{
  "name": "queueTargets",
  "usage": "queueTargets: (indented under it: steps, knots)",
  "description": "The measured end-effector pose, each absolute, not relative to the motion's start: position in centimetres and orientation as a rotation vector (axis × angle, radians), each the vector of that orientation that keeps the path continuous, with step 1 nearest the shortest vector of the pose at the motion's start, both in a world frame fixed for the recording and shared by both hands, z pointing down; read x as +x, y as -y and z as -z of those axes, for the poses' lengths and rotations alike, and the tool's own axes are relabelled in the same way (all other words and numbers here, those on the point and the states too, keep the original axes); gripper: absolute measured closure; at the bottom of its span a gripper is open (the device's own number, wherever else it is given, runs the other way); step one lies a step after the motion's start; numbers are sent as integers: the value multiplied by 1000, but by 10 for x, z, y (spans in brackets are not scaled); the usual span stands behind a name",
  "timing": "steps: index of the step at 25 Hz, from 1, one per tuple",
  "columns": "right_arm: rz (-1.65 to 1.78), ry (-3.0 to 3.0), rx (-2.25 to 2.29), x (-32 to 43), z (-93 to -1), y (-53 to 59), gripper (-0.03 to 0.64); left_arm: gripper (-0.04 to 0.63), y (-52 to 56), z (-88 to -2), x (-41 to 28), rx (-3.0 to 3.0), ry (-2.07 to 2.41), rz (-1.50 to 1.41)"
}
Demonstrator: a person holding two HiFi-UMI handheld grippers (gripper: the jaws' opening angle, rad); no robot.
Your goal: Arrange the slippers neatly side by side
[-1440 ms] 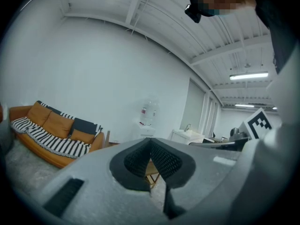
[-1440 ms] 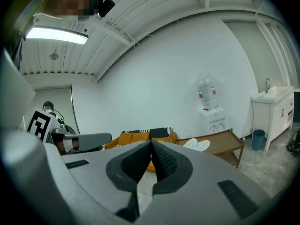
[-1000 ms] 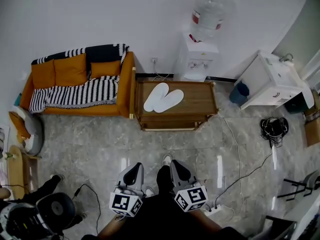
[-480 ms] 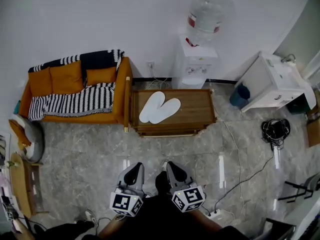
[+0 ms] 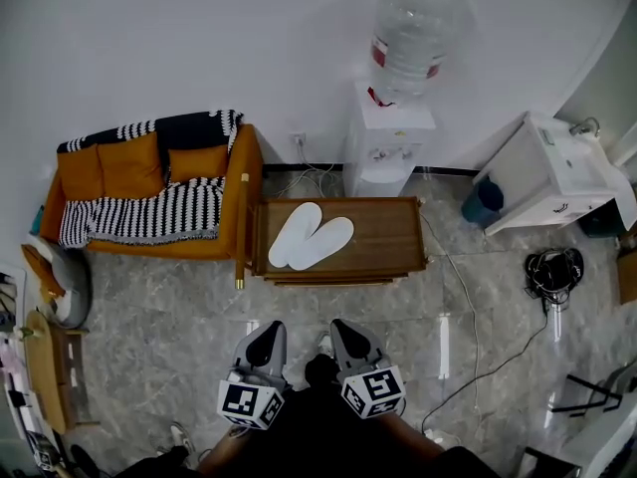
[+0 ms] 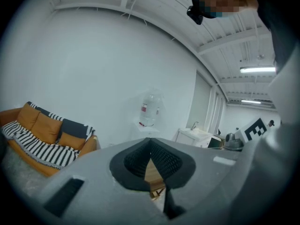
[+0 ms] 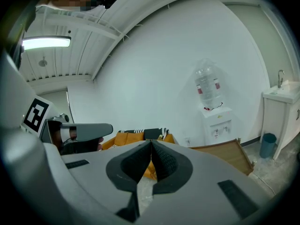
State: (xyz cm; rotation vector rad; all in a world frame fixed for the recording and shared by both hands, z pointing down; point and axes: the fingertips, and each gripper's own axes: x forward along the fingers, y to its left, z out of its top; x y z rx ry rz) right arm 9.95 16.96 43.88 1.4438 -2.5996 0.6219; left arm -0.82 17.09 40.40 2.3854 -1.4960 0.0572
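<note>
Two white slippers [image 5: 305,239] lie side by side on a low wooden table [image 5: 386,237], toes pointing up-left in the head view. My left gripper [image 5: 267,337] and right gripper [image 5: 345,331] are held close to the body, well short of the table, both shut with nothing between the jaws. In the left gripper view the left gripper [image 6: 150,142] shows its jaw tips meeting, with a sliver of the table [image 6: 153,172] behind. The right gripper [image 7: 151,143] likewise has its tips touching, and the table [image 7: 220,152] lies ahead to the right.
An orange sofa [image 5: 149,192] with a striped blanket stands left of the table. A water dispenser [image 5: 395,127] stands behind it against the wall, and a white cabinet [image 5: 552,172] and blue bin [image 5: 482,199] are at the right. Cables [image 5: 478,366] run across the tiled floor.
The table, sofa and dispenser have slid lower in the head view, nearer to me. Both grippers keep their place near the body and stay shut.
</note>
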Motion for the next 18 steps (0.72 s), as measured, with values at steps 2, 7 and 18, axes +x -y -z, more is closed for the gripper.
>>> queueTargets:
  steps: [2, 7, 18]
  knots:
    - [-626, 2597, 1434, 108, -442, -160, 604, 583, -164, -402, -2, 2374, 1507, -59]
    - [-634, 2585, 1436, 124, -451, -139, 604, 583, -151, -405, 9, 2352, 1534, -76]
    - [-657, 2561, 1446, 130, -461, -115, 604, 583, -129, -408, 22, 2363, 1496, -75]
